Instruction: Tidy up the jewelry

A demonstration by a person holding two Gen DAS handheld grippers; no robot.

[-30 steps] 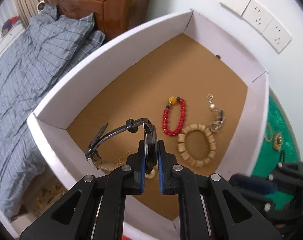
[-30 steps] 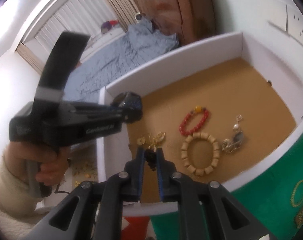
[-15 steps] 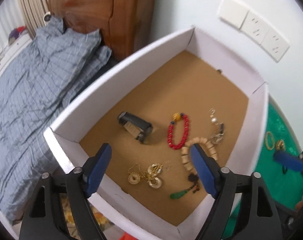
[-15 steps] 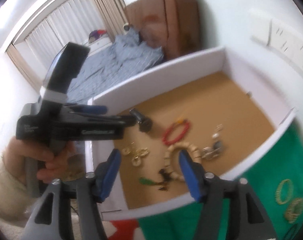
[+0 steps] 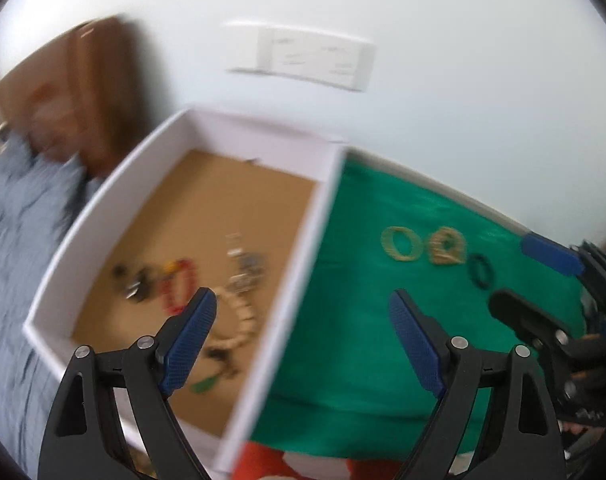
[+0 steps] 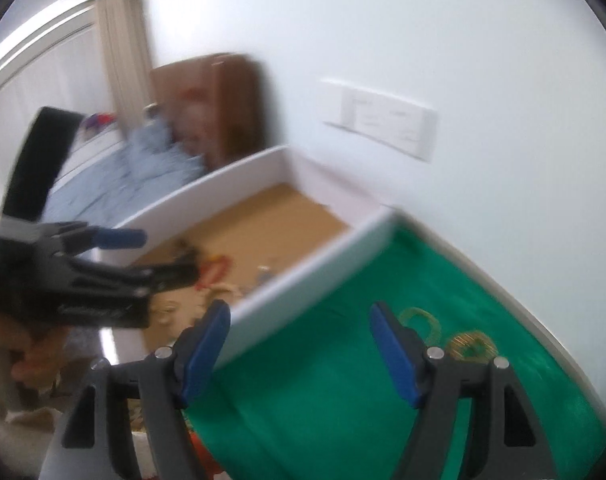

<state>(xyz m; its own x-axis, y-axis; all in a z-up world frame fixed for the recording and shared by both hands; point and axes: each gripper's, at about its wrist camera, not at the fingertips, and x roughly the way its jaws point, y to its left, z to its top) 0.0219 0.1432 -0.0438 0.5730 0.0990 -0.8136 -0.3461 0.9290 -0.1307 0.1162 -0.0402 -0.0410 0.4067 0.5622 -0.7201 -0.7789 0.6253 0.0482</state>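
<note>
step: we fetch next piece | left tool (image 5: 299,332) and right tool (image 6: 299,344) spread, empty | gold rings (image 5: 399,243) lie on green desk (image 5: 363,320) beside box (image 5: 303,248) | we approach slowly, straddle one ring

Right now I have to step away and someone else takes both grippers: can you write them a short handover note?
Left gripper: open, empty, over the box's right wall.
Right gripper: open, empty, over the green cloth.
In the box: red bracelet, wooden bead bracelet, a watch, plus smaller blurred pieces.
On the cloth: gold ring, gold ornament, dark ring.
Left to do: move those three into the box.
</note>
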